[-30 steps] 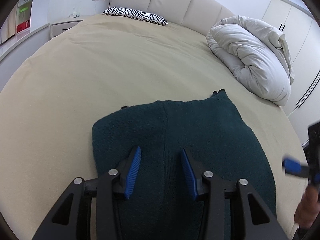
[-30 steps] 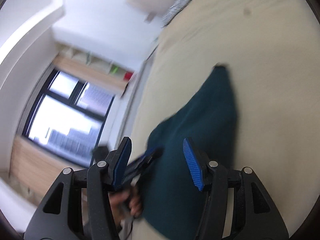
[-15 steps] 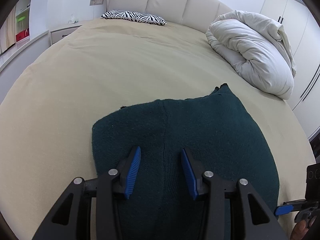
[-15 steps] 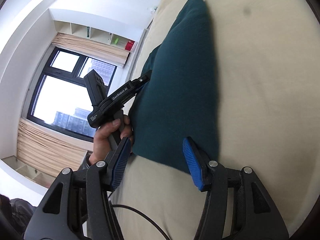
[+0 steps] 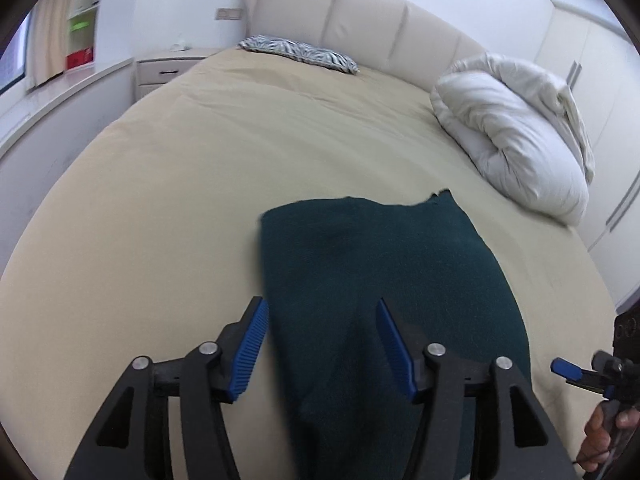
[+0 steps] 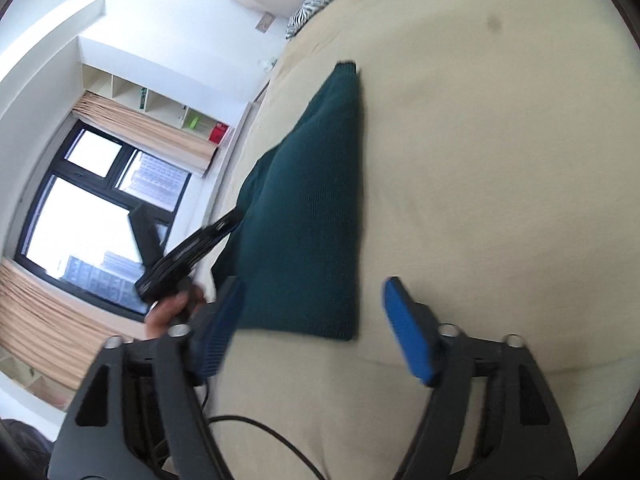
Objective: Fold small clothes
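Observation:
A dark green knitted garment (image 5: 380, 280) lies folded flat on the beige bed (image 5: 180, 184). It also shows in the right wrist view (image 6: 312, 216). My left gripper (image 5: 320, 344) is open and empty, hovering over the garment's near left edge. My right gripper (image 6: 316, 328) is open and empty, just off the garment's near corner. The left gripper shows in the right wrist view (image 6: 188, 252), held by a hand. One blue fingertip of the right gripper shows at the right edge of the left wrist view (image 5: 564, 368).
A white rolled duvet (image 5: 516, 136) lies at the bed's right side. A zebra-print pillow (image 5: 300, 52) rests by the headboard (image 5: 360, 20). A nightstand (image 5: 168, 72) stands at the left. A window (image 6: 88, 208) and shelves (image 6: 160, 108) are beyond the bed's edge.
My left gripper has shifted left, so the garment now sits right of centre. My right gripper has pulled back from the garment's near edge. Both stay open.

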Tool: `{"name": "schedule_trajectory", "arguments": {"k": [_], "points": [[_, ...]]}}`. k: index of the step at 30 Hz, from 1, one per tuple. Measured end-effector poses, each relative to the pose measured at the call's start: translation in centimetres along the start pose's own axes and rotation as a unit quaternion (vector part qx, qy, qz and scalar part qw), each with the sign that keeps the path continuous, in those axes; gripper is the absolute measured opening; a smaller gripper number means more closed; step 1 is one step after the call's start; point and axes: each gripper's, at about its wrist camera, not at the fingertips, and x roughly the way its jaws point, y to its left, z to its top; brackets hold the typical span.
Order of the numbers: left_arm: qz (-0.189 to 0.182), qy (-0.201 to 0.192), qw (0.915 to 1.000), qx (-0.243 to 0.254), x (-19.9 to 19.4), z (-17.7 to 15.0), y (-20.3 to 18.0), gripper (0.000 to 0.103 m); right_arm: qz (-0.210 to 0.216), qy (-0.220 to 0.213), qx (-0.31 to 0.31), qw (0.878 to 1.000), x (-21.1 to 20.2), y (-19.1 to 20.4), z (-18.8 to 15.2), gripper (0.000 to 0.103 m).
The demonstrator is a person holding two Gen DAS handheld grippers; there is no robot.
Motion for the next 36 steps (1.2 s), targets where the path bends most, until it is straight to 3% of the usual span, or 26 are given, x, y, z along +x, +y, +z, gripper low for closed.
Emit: {"name": "schedule_trajectory", "arguments": {"k": [5,8,11,14,17,18,20,29,32,36], "points": [[-0.041,0.026,0.9944,-0.093,-0.6,-0.2,4.6,0.061,0.003,0.010,-0.016,1.000,1.6,1.3,2.1,0.089],[-0.095,0.052,0.9850,-0.135,0.3,-0.2,5.7,0.062,0.004,0.031,-0.023,0.999,3.5,1.9,3.2,0.089],[-0.139,0.090,0.9756,-0.144,2.1,-0.3,5.1,0.066,-0.006,0.046,-0.011,0.999,5.5,1.7,4.3,0.088],[-0.146,0.108,0.9703,-0.159,3.8,-0.5,5.5,0.066,0.000,0.060,0.000,0.998,7.0,1.5,5.1,0.086],[-0.179,0.106,0.9549,-0.212,4.8,-0.4,7.1,0.066,0.001,0.077,0.005,0.997,8.5,1.5,5.5,0.084],[-0.187,0.108,0.9506,-0.223,5.1,-0.4,7.5,0.065,0.004,0.089,0.010,0.996,9.1,1.4,5.6,0.079],[-0.193,0.115,0.9466,-0.231,5.4,-0.3,7.7,0.065,0.005,0.102,0.015,0.995,10.1,1.3,5.6,0.075],[-0.176,0.150,0.9523,-0.199,7.0,1.3,5.3,0.068,0.007,0.111,0.036,0.993,13.4,1.4,6.3,0.070],[-0.153,0.157,0.9616,-0.165,7.5,1.5,4.0,0.059,-0.003,0.116,0.032,0.993,14.4,1.9,6.5,0.065],[-0.160,0.160,0.9581,-0.175,7.8,1.2,3.7,0.035,-0.023,0.112,0.021,0.993,14.2,2.6,5.6,0.055]]}}
